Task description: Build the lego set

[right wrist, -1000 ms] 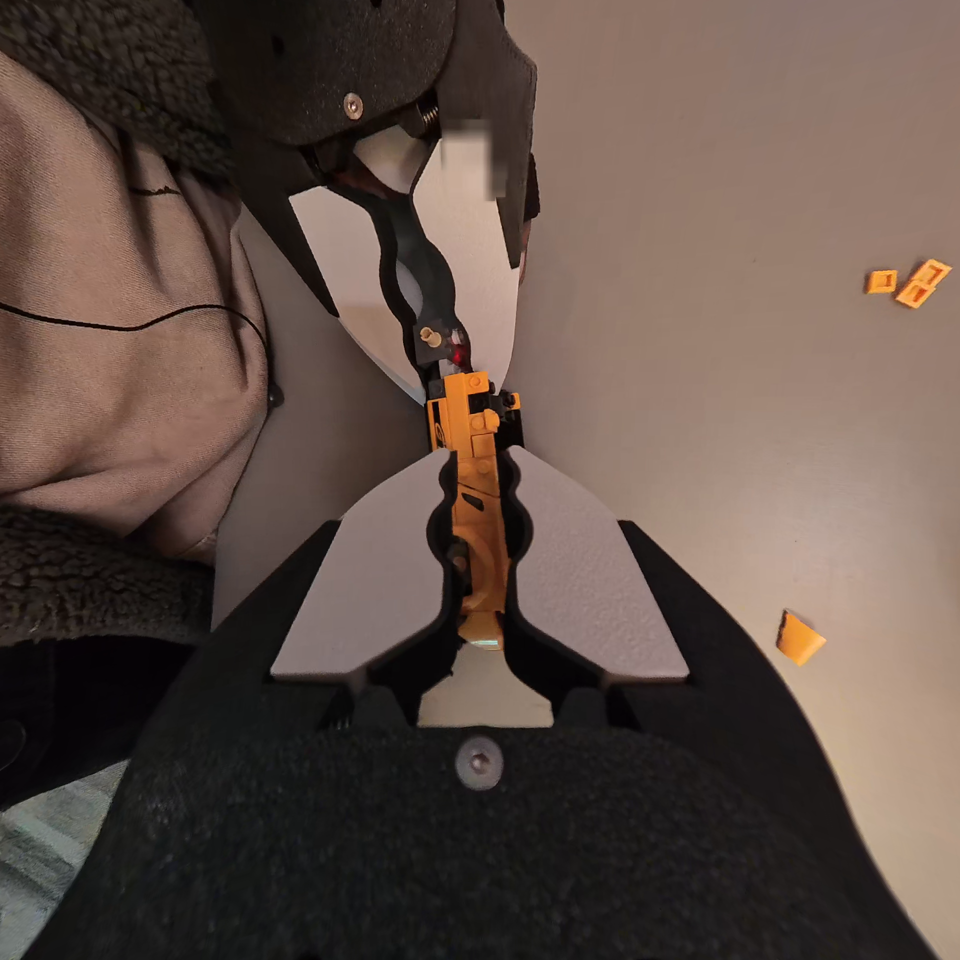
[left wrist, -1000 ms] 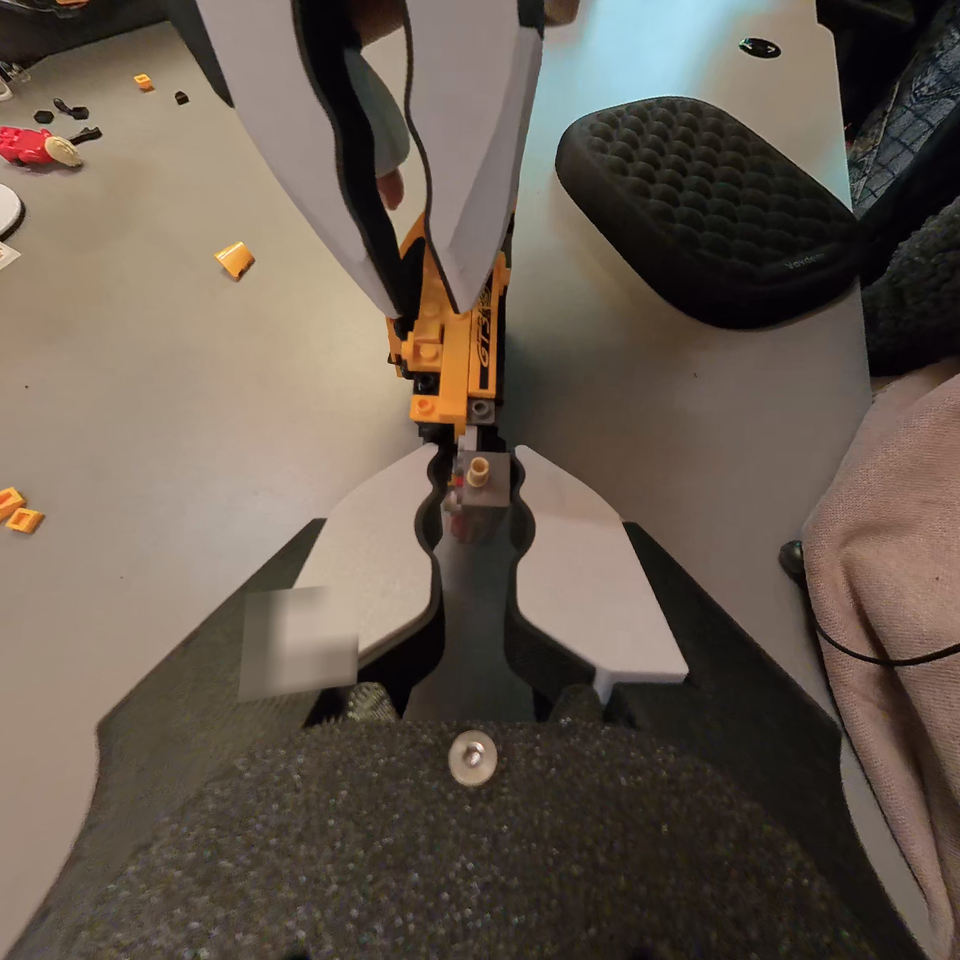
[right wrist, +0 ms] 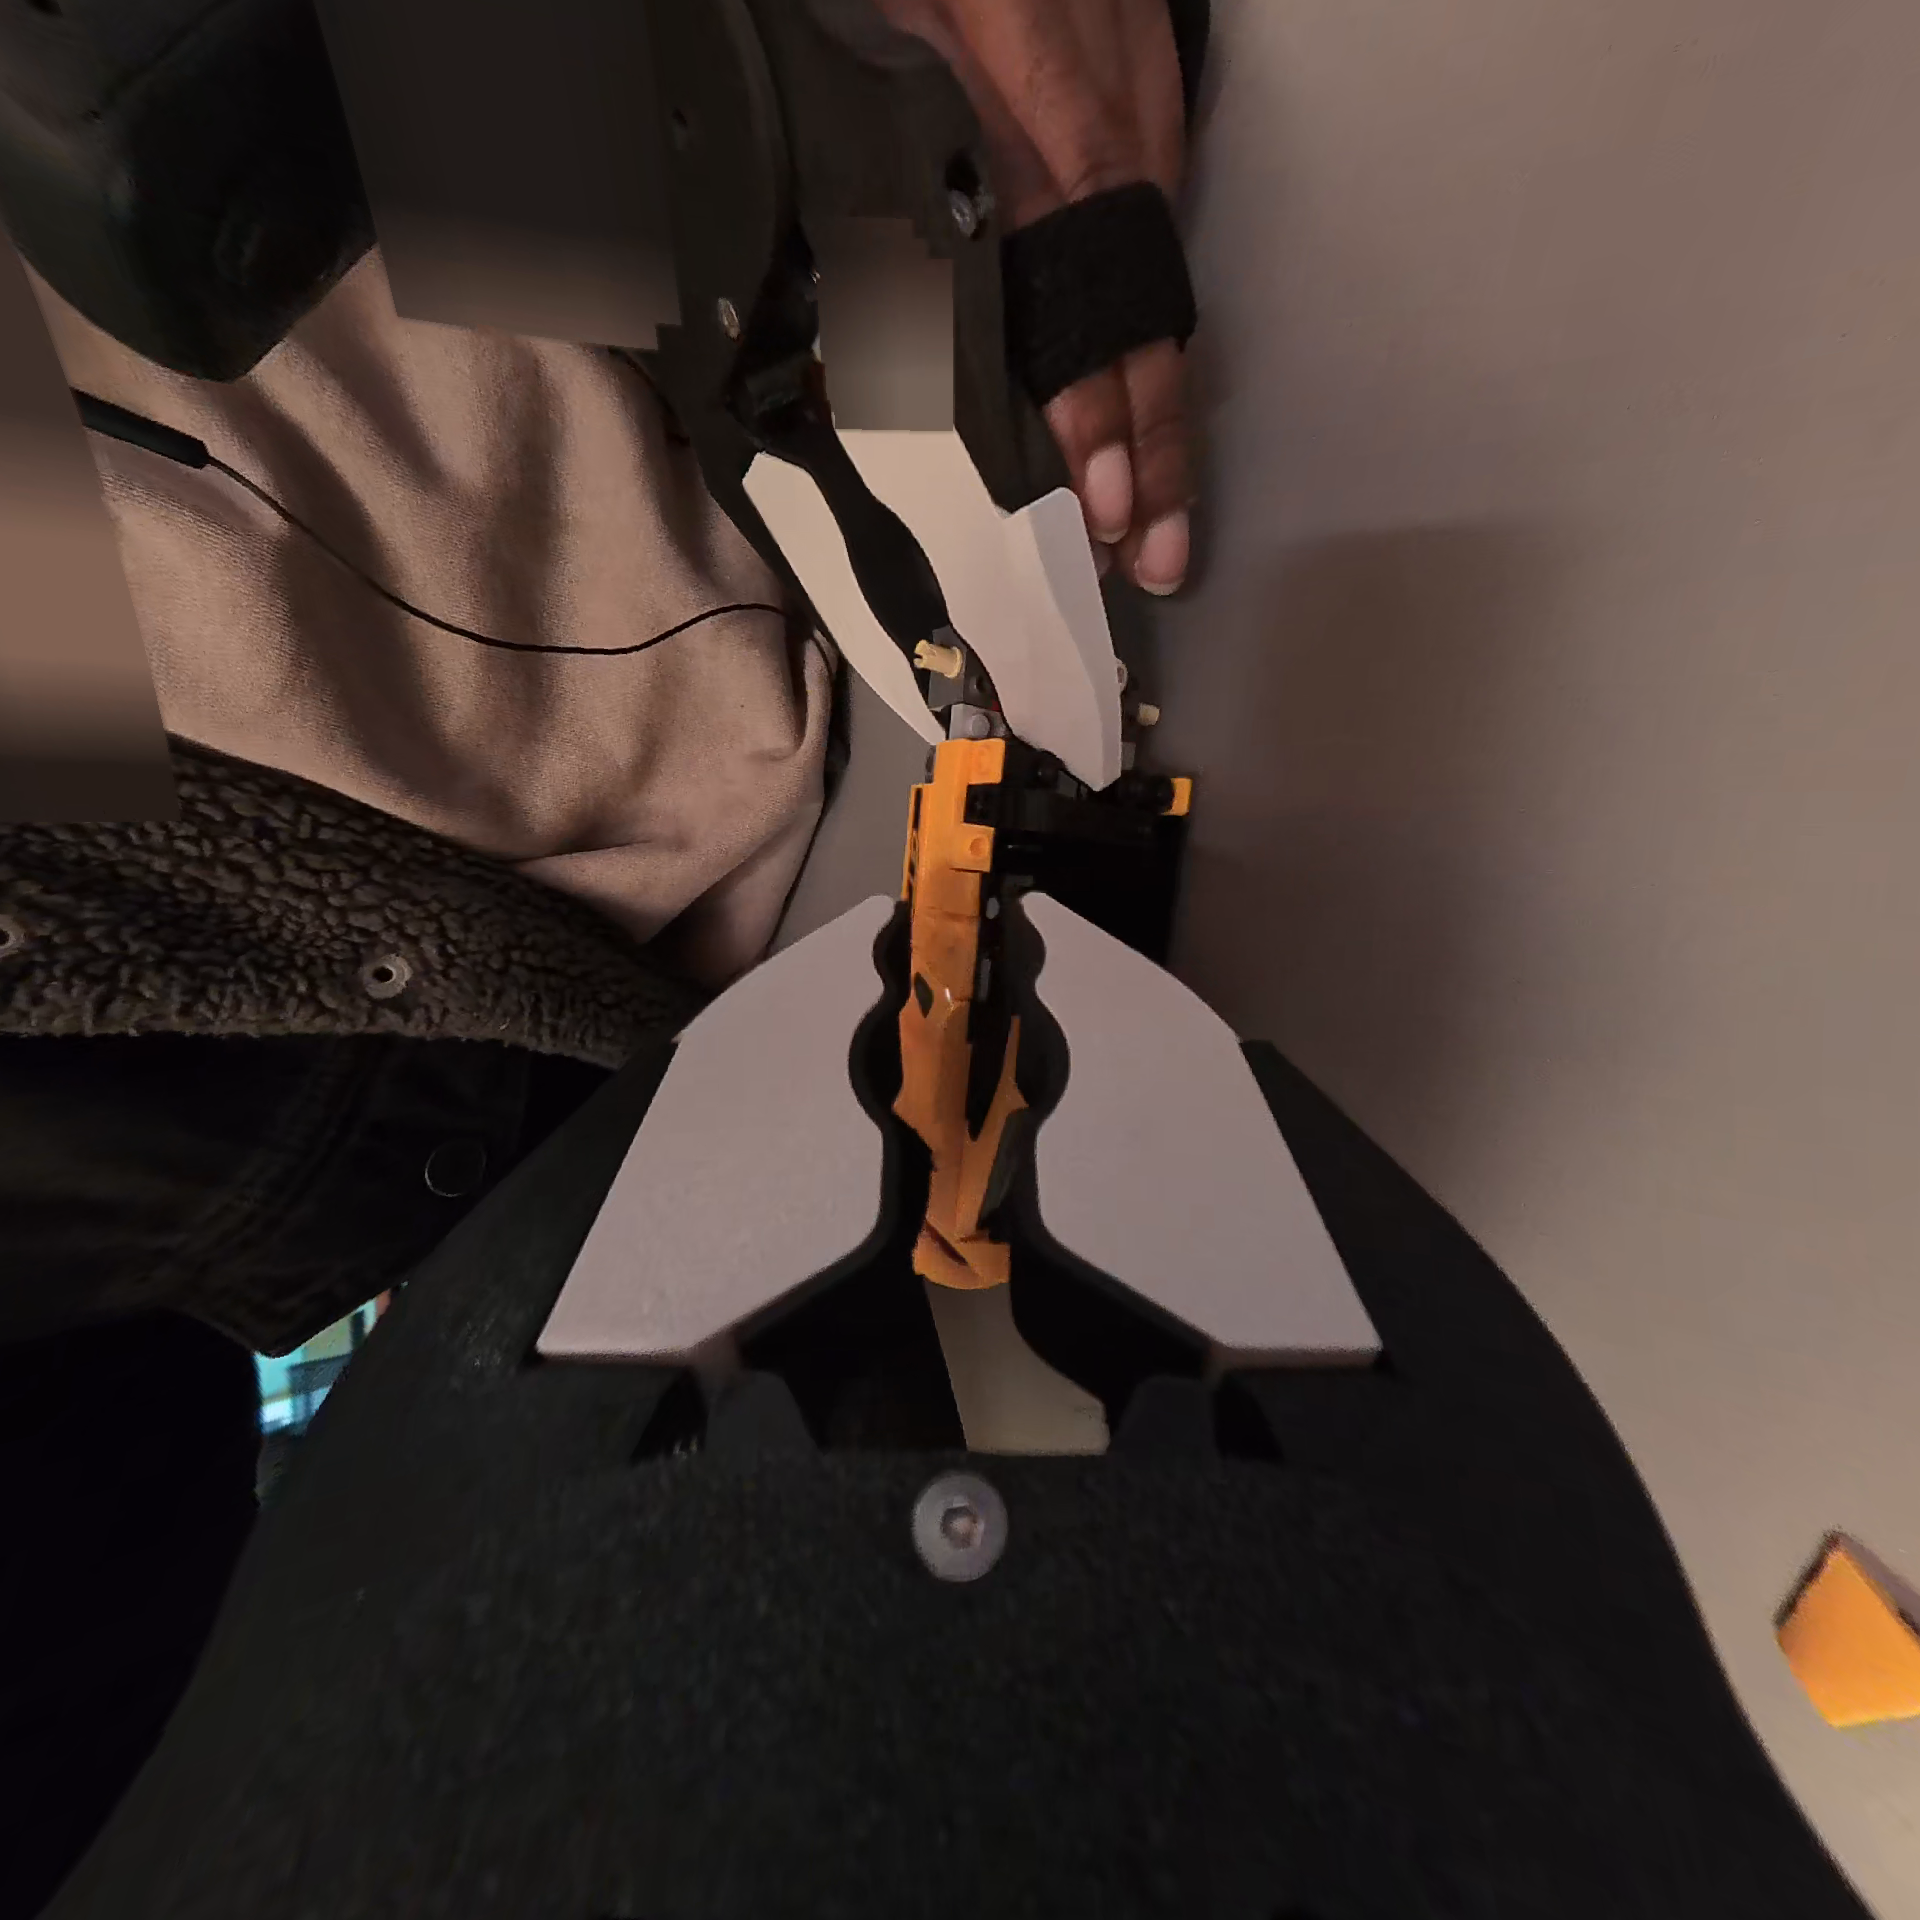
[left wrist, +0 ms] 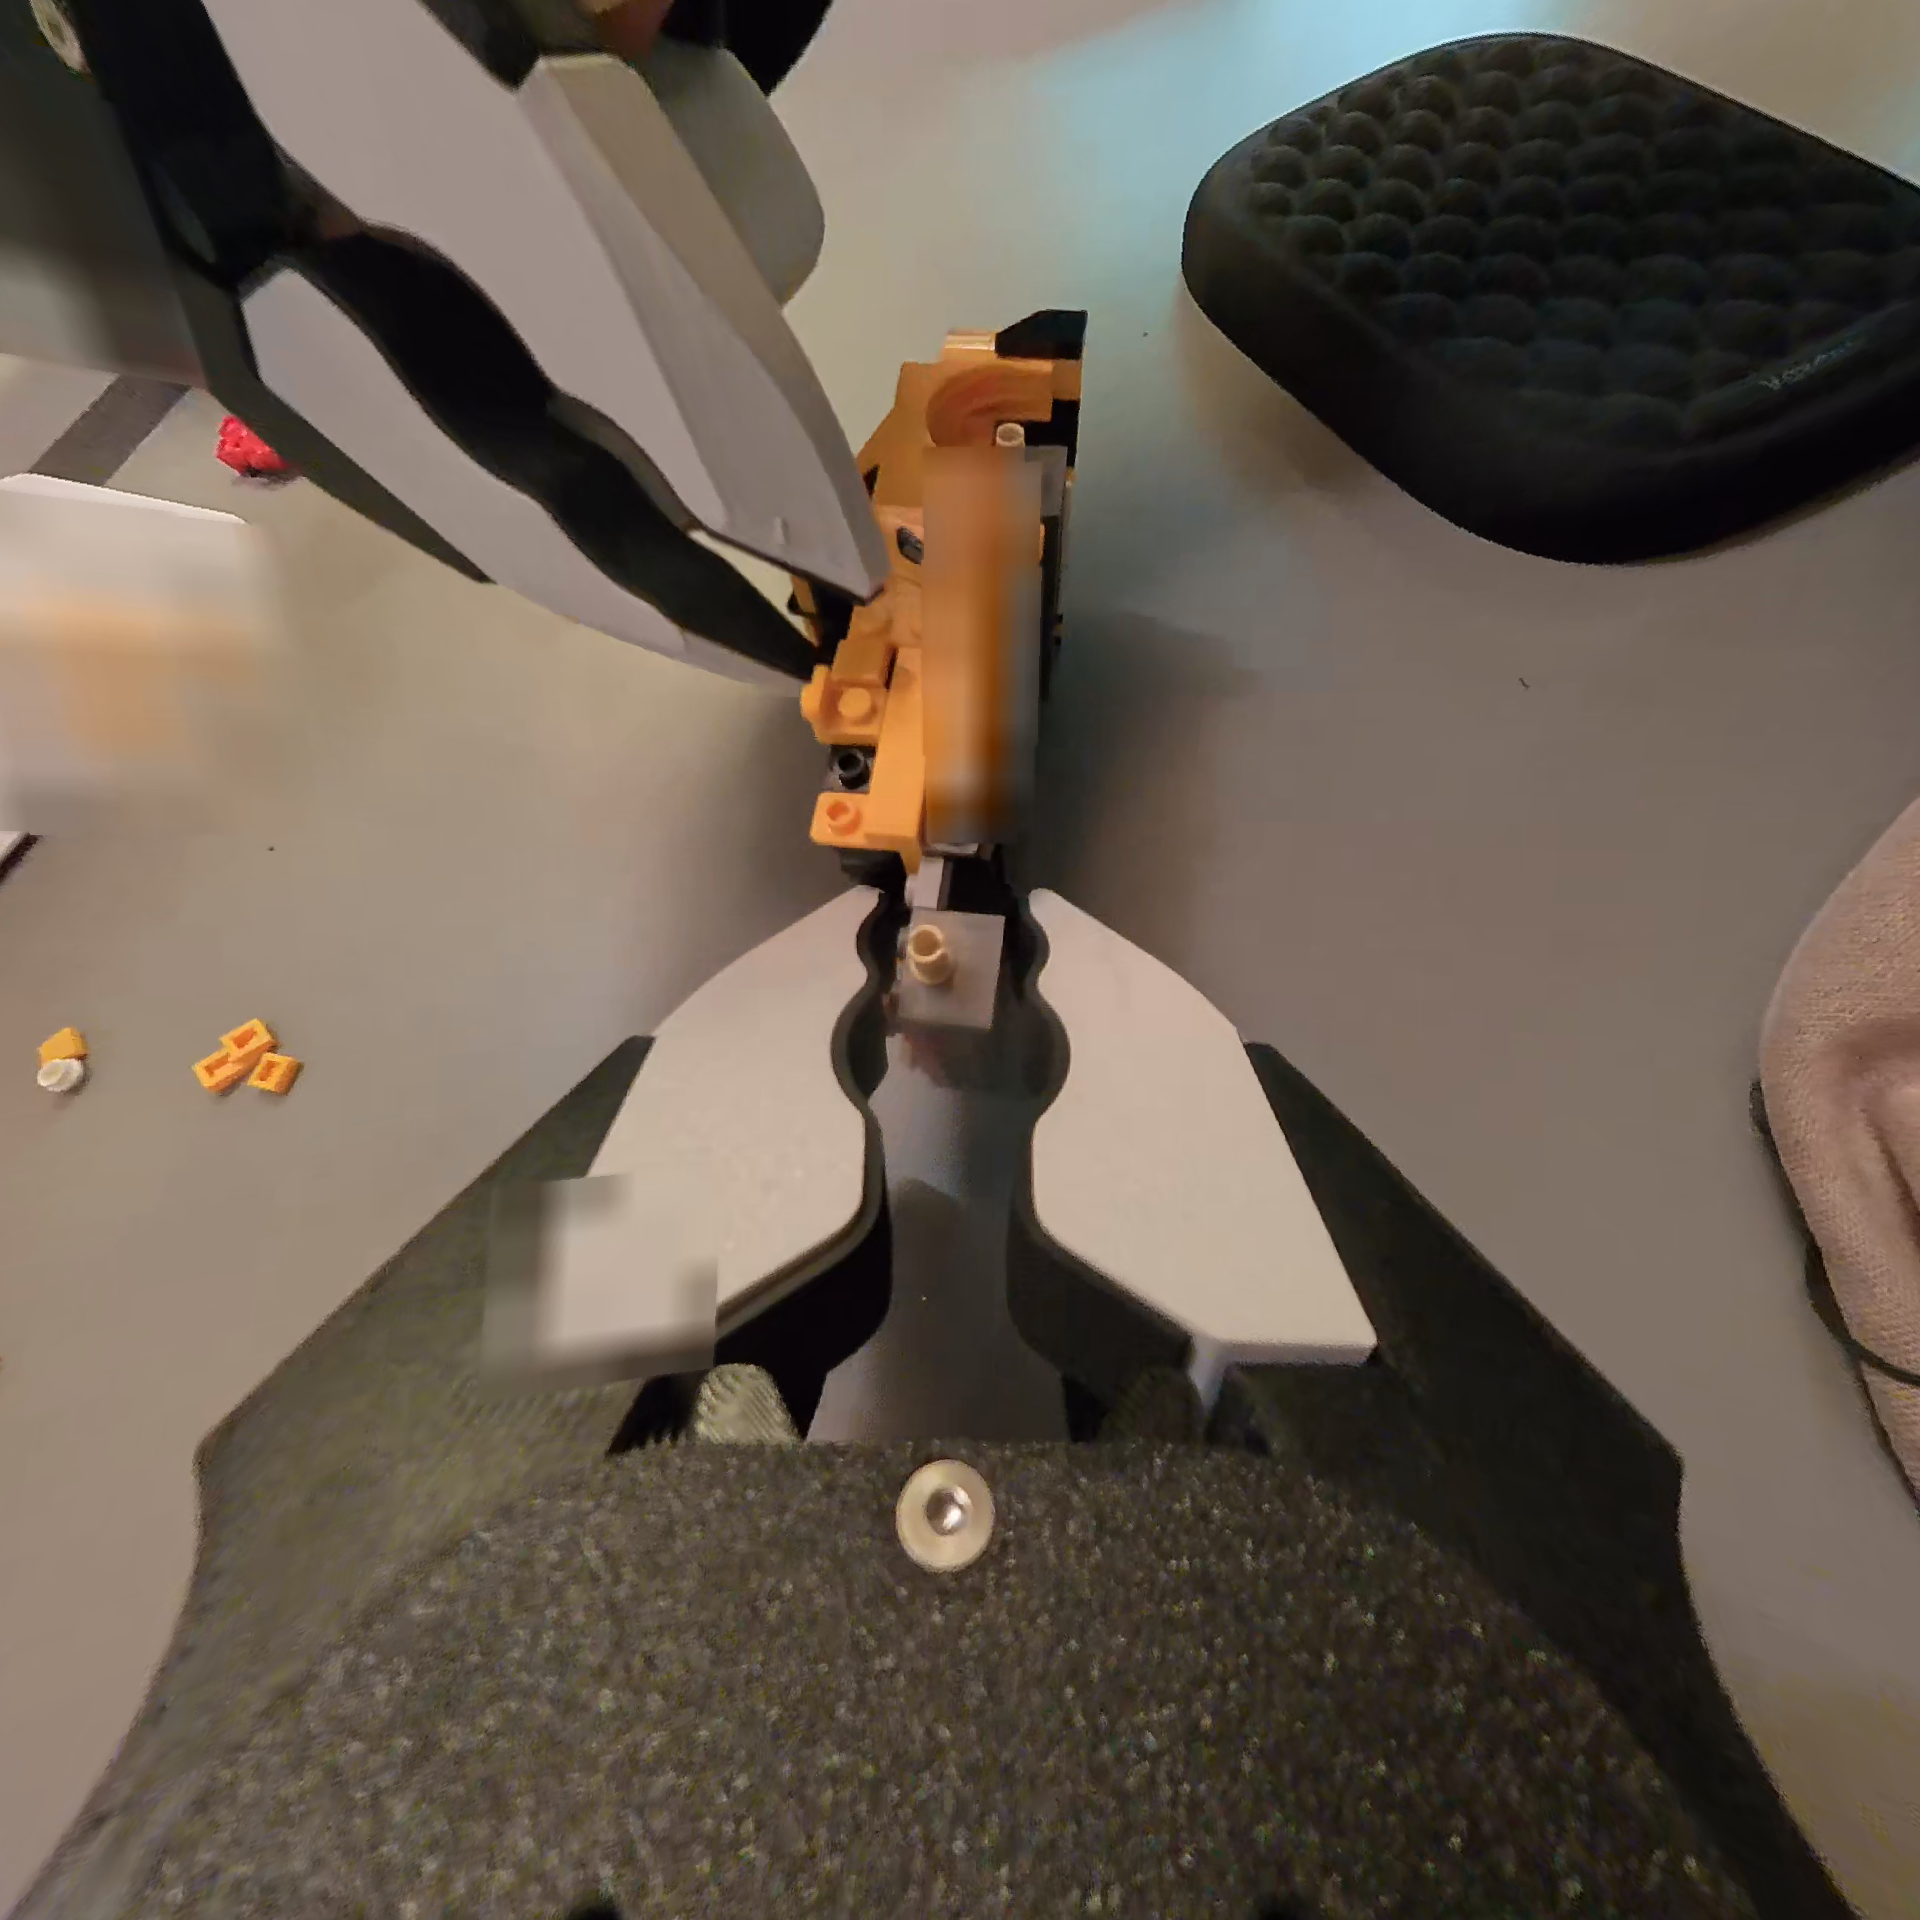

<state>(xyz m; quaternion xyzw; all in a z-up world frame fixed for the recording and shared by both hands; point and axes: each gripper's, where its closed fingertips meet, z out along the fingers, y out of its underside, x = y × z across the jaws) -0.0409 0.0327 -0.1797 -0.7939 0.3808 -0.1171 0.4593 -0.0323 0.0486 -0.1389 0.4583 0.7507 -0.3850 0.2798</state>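
Your left gripper (left wrist: pixel 951 935) pinches the grey end of the orange-and-black brick car (left wrist: pixel 935 644) — a little tan peg (left wrist: pixel 928 951) sticks up there. Your right gripper (right wrist: pixel 956 925) has the car's orange nose between its fingers, but you cannot tell if they squeeze it. The car hangs over the grey table (left wrist: pixel 468 831) — small orange bricks (left wrist: pixel 247 1058) and a black bumpy pad (left wrist: pixel 1558 301) lie nearby.

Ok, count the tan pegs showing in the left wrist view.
2: one peg on the grey block in the left tongs, one peg at the model's far end. More may be hidden.
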